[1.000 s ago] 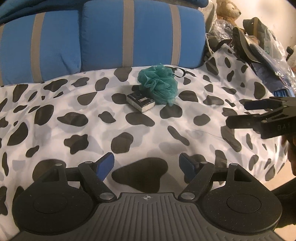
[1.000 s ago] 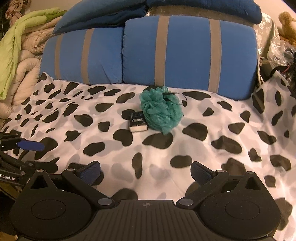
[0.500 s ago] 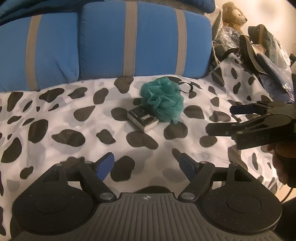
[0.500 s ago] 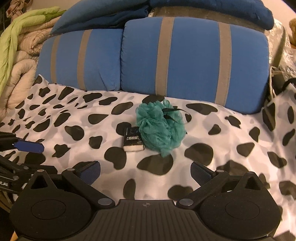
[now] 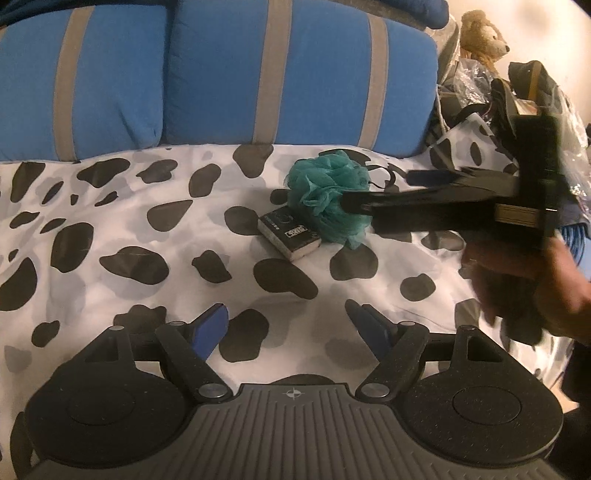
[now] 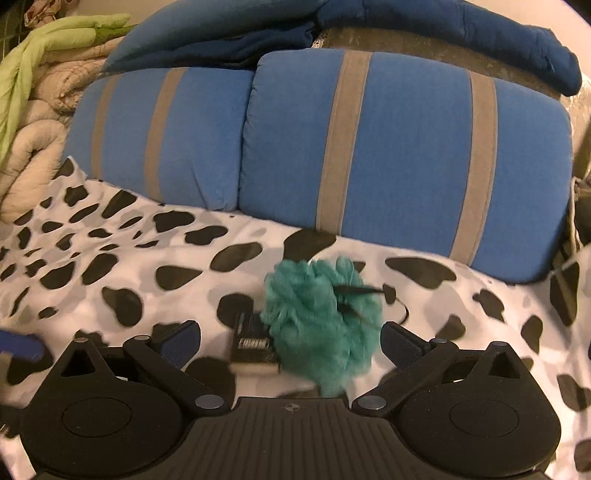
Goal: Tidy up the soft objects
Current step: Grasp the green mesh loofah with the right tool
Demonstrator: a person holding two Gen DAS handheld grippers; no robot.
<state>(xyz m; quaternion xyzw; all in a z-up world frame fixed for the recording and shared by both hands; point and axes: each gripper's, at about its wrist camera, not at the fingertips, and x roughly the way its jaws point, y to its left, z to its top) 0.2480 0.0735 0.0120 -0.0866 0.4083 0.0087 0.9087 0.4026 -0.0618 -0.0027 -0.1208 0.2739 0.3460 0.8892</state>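
Right claw (image 6: 290,341), jaws apart, is straddling the teal loofah (image 6: 321,328) lying on the spotted bed cover (image 6: 110,258) against a small black box (image 6: 253,349); left claw (image 5: 290,326), also gaping, is hovering nearer, its view alone showing a teddy bear (image 5: 480,31).

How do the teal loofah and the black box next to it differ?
The teal loofah is a ruffled, rounded mesh puff; the black box is flat and hard-edged with printed labels. The loofah stands taller and bulkier; the box lies low. The loofah sits between the open fingers of the right gripper; the box lies toward the gripper's left finger. Both rest touching on the cow-print blanket.
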